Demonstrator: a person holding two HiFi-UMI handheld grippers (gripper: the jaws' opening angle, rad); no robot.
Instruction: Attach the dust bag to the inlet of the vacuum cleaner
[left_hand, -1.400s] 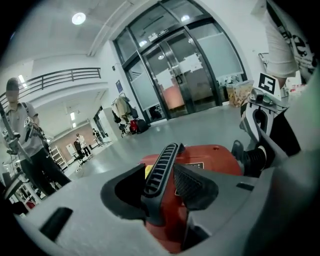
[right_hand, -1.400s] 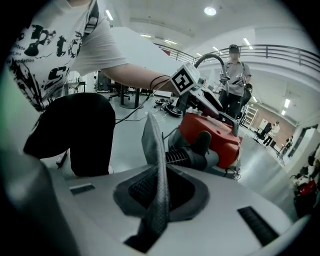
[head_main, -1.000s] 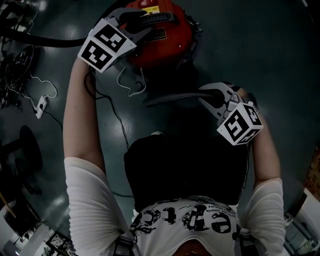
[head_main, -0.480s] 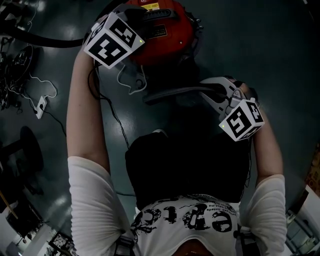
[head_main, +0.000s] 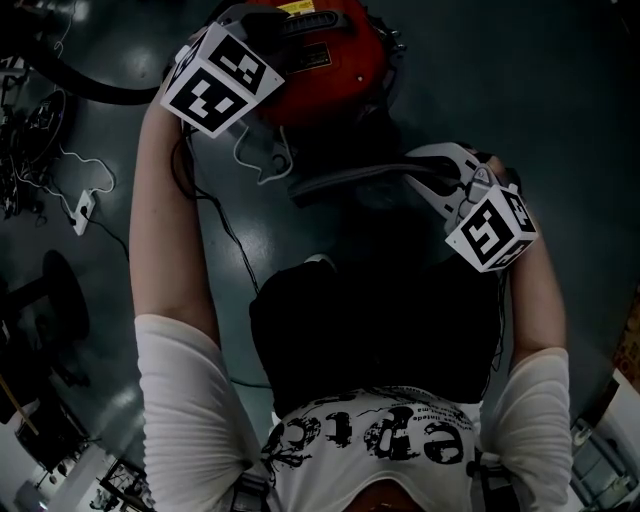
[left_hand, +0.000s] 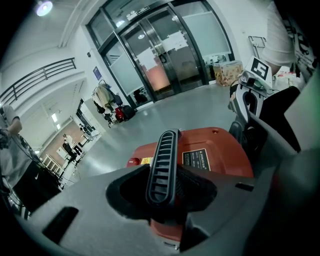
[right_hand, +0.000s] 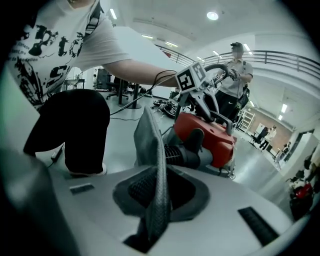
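The red vacuum cleaner (head_main: 335, 70) stands on the floor at the top of the head view. My left gripper (head_main: 285, 30) reaches onto its top. In the left gripper view the jaws (left_hand: 165, 192) are shut on the black ribbed carry handle (left_hand: 162, 160). My right gripper (head_main: 418, 172) is to the right and nearer me, shut on the edge of the dark grey dust bag (head_main: 350, 182). The bag's mesh fabric (right_hand: 152, 165) stands pinched between the right jaws (right_hand: 157, 202). Beyond it are the black corrugated inlet (right_hand: 182, 154) and the red body (right_hand: 212, 132).
A white cable with a plug block (head_main: 80, 210) and a thick black hose (head_main: 90, 80) lie on the floor at left. My dark trousers (head_main: 370, 330) fill the middle of the head view. Another person (right_hand: 235, 70) stands behind the vacuum. Glass doors (left_hand: 165, 55) are farther off.
The left gripper's marker cube has tilted and shifted slightly up and right over the vacuum's handle. The right gripper with the bag has drifted a little to the right.
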